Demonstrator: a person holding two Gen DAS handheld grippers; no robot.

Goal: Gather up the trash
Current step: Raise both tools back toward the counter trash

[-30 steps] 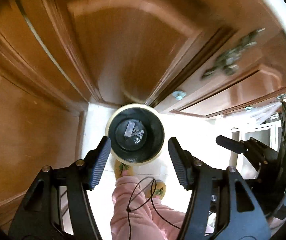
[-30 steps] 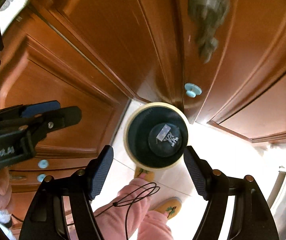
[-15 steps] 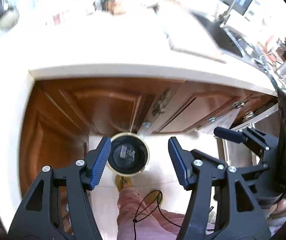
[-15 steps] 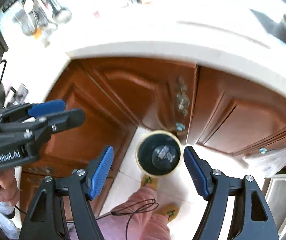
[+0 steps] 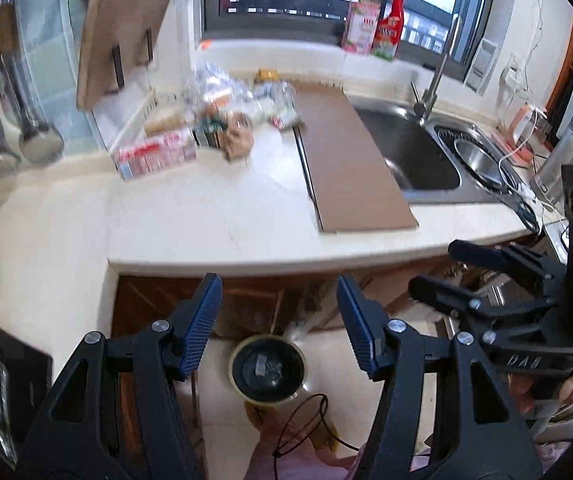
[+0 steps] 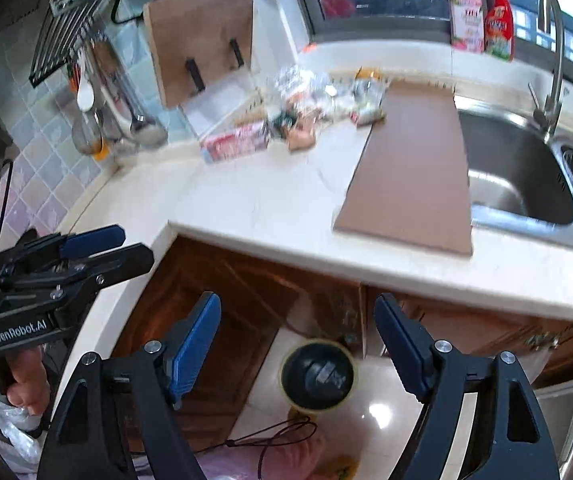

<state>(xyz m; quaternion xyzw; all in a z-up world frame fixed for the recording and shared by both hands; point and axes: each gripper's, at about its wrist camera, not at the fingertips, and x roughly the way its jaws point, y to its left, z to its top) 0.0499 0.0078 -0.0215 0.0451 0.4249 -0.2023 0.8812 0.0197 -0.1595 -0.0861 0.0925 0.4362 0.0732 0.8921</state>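
Observation:
A heap of trash (image 5: 222, 112) lies at the back of the white counter: clear plastic wrappers, a red-and-white box (image 5: 154, 156) and a brown crumpled piece (image 5: 240, 138). It also shows in the right wrist view (image 6: 310, 100). A round bin (image 5: 268, 368) with a black liner and scraps inside stands on the floor by the cabinets, also in the right wrist view (image 6: 318, 374). My left gripper (image 5: 278, 320) is open and empty, above the bin and in front of the counter edge. My right gripper (image 6: 298, 340) is open and empty too.
A brown board (image 5: 346, 156) lies on the counter (image 5: 206, 220) beside the steel sink (image 5: 418, 152) with its tap (image 5: 434, 76). Another board (image 6: 202, 36) leans on the back wall. Ladles (image 6: 134, 120) hang at the left. Bottles (image 5: 374, 20) stand on the window sill.
Both grippers have risen from close over the bin, facing the cabinet doors, to counter height. The counter, trash heap and sink have come into view. Both stay open.

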